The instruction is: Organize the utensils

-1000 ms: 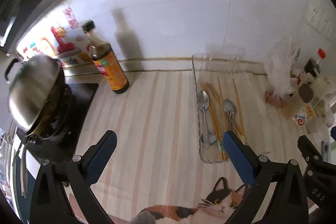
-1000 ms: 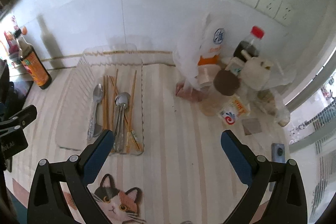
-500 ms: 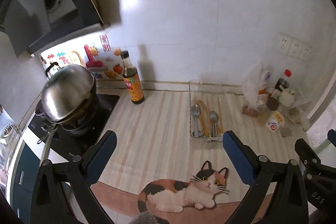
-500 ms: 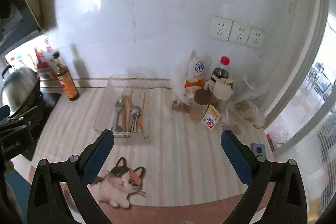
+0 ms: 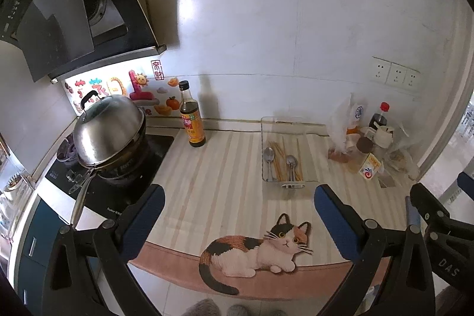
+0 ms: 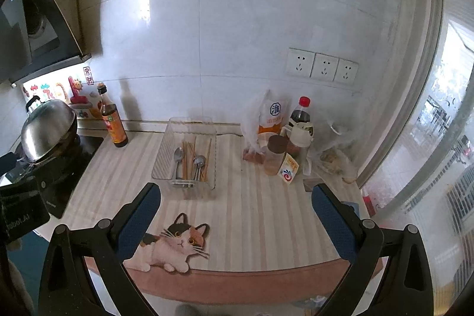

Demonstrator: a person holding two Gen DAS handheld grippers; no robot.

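- Grippers: my left hand-held gripper (image 5: 239, 213) and my right hand-held gripper (image 6: 235, 212) both hang above the worktop's near edge, fingers spread wide, nothing between the blue pads (image 5: 146, 222).
- Worktop (image 6: 257, 215): striped cover with a cat print (image 5: 260, 250) at the front edge.
- Tray (image 6: 166, 150): clear plastic, standing mid-worktop against the back wall, well apart from both of my grippers.
- Spoons: one (image 6: 177, 157) lies along the tray's left side, bowl toward the wall; a second (image 6: 199, 163) lies right of centre, also bowl toward the wall.
- Chopsticks (image 6: 187, 156): a loose bundle between the two spoons, with one more stick (image 6: 208, 151) to the right of the second spoon; all run lengthwise in the tray.
- Sauce bottle (image 5: 192, 120): upright, left of the tray, beside the hob.
- Wok (image 5: 108, 135): lidded, on the hob at far left, handle pointing toward me.
- Clutter at right: a bag (image 6: 271, 117), a red-capped bottle (image 6: 300, 111), a brown-lidded jar (image 6: 275, 156) and a small packet (image 6: 288, 169) crowd together near the wall below the sockets (image 6: 321, 67).
- In the left view, part of my right gripper's frame shows at the right edge.
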